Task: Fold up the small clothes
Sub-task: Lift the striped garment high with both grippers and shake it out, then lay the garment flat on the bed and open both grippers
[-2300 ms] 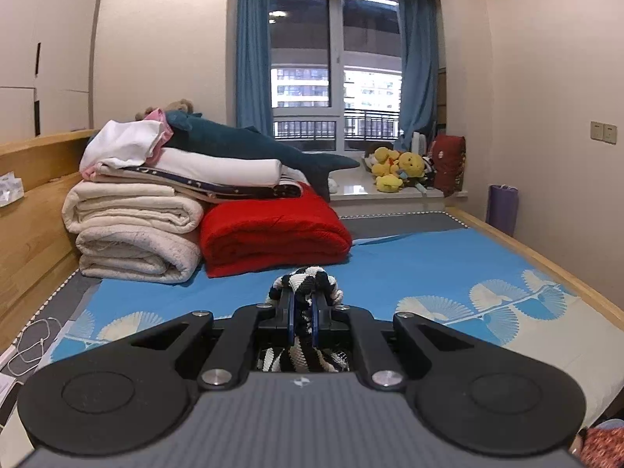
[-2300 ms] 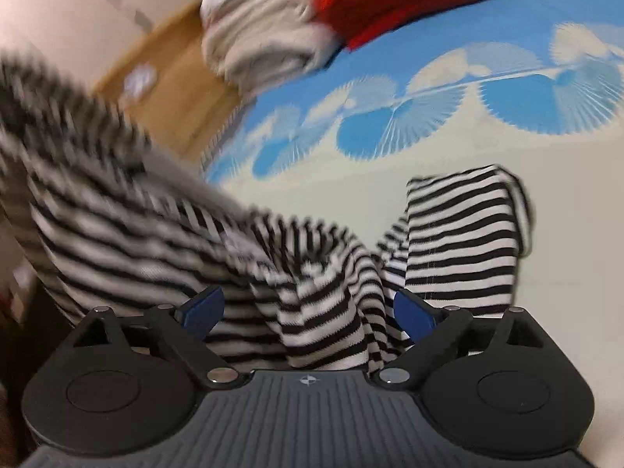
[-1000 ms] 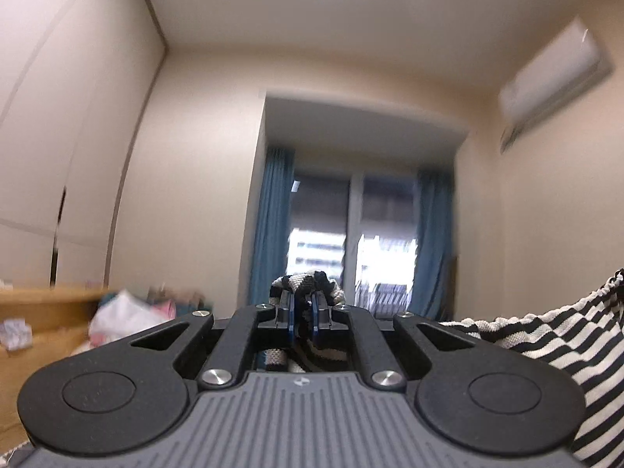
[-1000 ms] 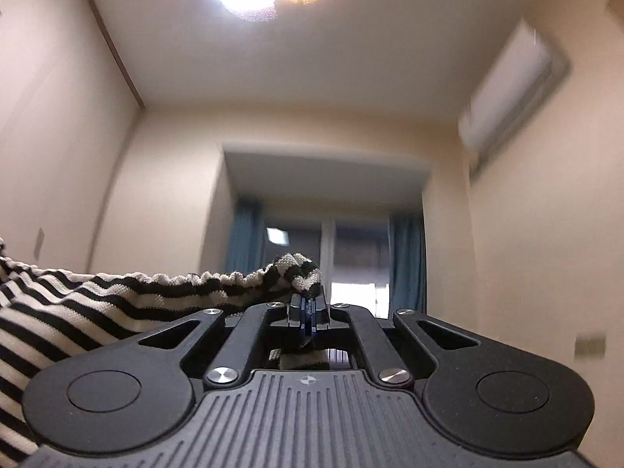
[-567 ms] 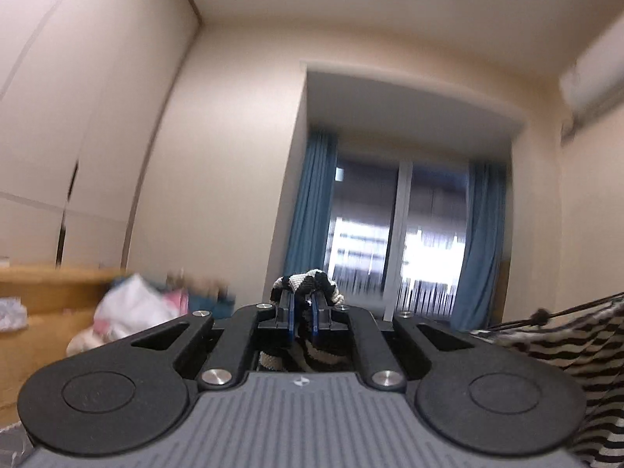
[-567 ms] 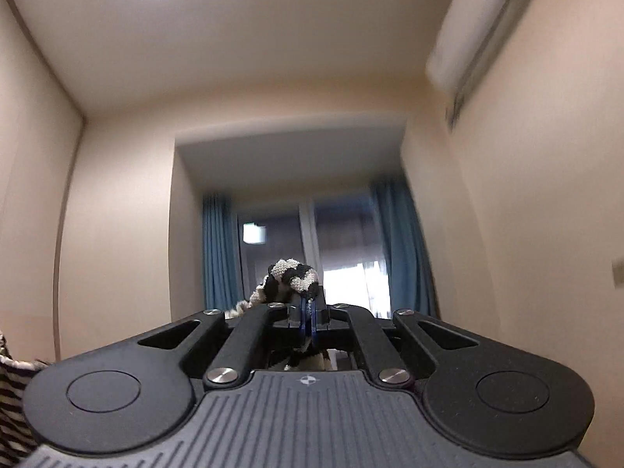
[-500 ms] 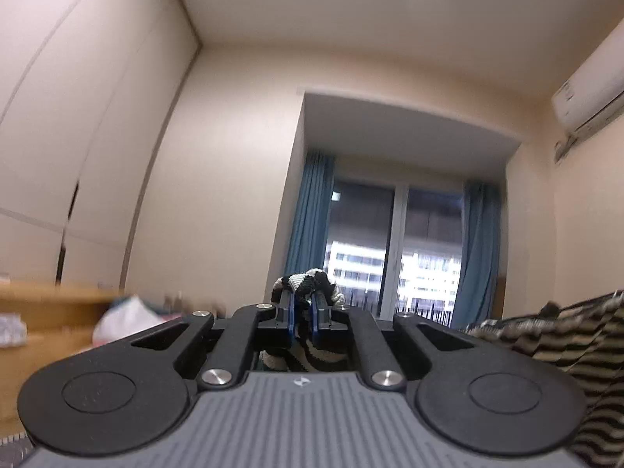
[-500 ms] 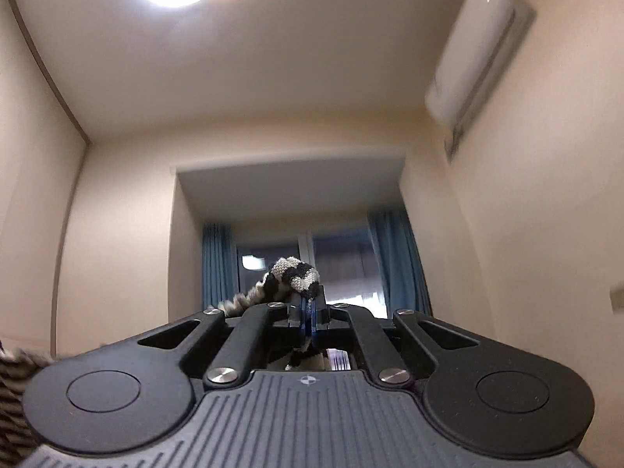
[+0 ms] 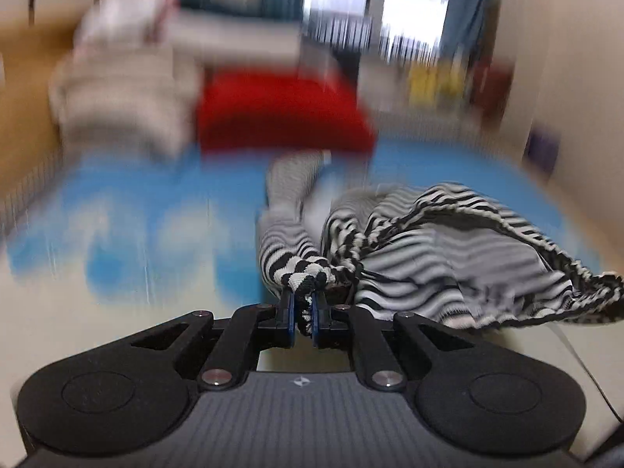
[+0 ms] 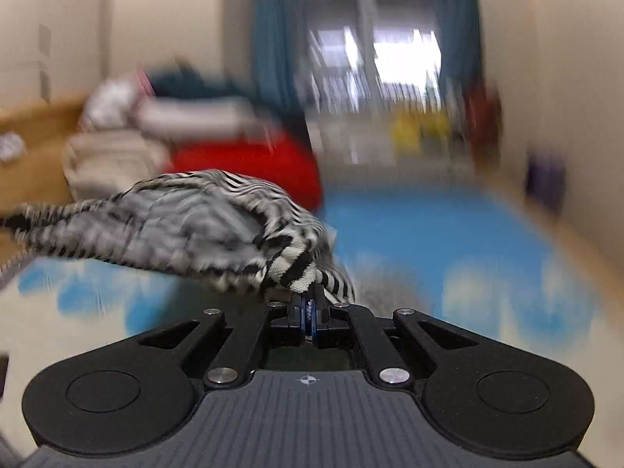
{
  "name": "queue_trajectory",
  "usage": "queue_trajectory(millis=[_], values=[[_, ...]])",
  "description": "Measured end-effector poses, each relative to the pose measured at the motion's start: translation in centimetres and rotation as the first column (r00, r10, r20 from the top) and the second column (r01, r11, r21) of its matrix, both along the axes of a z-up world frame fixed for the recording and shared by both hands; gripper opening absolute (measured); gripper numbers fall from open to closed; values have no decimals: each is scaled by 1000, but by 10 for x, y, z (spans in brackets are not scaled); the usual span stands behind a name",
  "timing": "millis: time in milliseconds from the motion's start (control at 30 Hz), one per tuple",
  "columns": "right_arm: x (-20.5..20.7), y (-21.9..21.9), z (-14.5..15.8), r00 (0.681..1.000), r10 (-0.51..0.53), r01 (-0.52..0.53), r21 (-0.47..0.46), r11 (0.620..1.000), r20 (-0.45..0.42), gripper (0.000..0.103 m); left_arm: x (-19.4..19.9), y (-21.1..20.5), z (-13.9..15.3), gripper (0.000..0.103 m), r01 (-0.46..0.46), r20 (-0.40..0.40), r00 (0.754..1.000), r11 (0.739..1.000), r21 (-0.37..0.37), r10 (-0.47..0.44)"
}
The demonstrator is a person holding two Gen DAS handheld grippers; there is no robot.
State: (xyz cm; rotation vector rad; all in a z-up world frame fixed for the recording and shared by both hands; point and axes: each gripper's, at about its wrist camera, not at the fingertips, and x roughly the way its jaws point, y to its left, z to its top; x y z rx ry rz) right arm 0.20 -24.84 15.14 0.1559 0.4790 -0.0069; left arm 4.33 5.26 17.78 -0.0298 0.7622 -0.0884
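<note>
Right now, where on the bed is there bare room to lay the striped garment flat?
Bare blue sheet lies between the striped garment and the bed's wooden edge, and also right of it. The far end is crowded with folded blankets and a red blanket.

The left gripper (image 9: 302, 308) has its jaws pinched tight on a bunched edge of the striped garment (image 9: 429, 257), black and white, which spreads away ahead and to the gripper's right over the blue patterned bedspread (image 9: 156, 210). One striped part trails straight ahead from the fingers. Farther ahead lies a red folded blanket (image 9: 280, 117), with a pile of cream blankets (image 9: 121, 105) ahead to the left. Everything past the garment is badly blurred; blue curtains (image 9: 468, 4) and a bright window (image 9: 374, 4) show beyond.
</note>
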Motion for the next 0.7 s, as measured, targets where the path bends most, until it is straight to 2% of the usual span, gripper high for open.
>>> queue_trajectory(millis=[67,167,233,267,300,333,367,400,433,533,633,700], values=[[-10,2,-61,993,-23,31,72,997,-115,2,-7,-2,-56,8,3,-120,993,1000,15,-1],[-33,20,-117,971,-9,39,120,992,-237,2,-16,2,-112,9,19,-248,969,999,47,-7],[-39,32,-132,950,14,29,134,991,-311,8,-32,10,-125,13,1,-260,966,998,71,17],[-48,38,-120,947,25,24,146,989,-321,9,-40,16,-126,16,-5,-265,964,999,54,19],[-55,41,-118,946,35,19,164,986,-322,11,-51,20,-119,31,3,-272,962,1000,26,4],[-59,35,-110,950,47,12,187,982,-309,21,-61,26,-112,61,12,-272,962,1000,3,-11],[-71,28,-103,957,61,2,216,976,-284,29,-78,27,-105,74,14,-259,966,1000,-4,-15],[-89,23,-89,963,69,-5,237,972,-261,47,-94,30,-99,85,25,-229,973,1000,-12,-28],[-106,10,-69,968,72,-12,245,969,-239,57,-114,30,-89,86,54,-195,979,998,-12,-55],[-169,-5,-16,987,94,-56,267,962,-133,58,-153,39,-39,86,84,-114,989,994,-64,-90],[-217,-16,48,997,79,-82,279,957,21,63,-191,47,36,87,123,44,992,982,-145,-117],[-243,-19,92,992,62,-90,293,952,106,64,-212,53,93,87,156,151,980,968,-199,-127]])
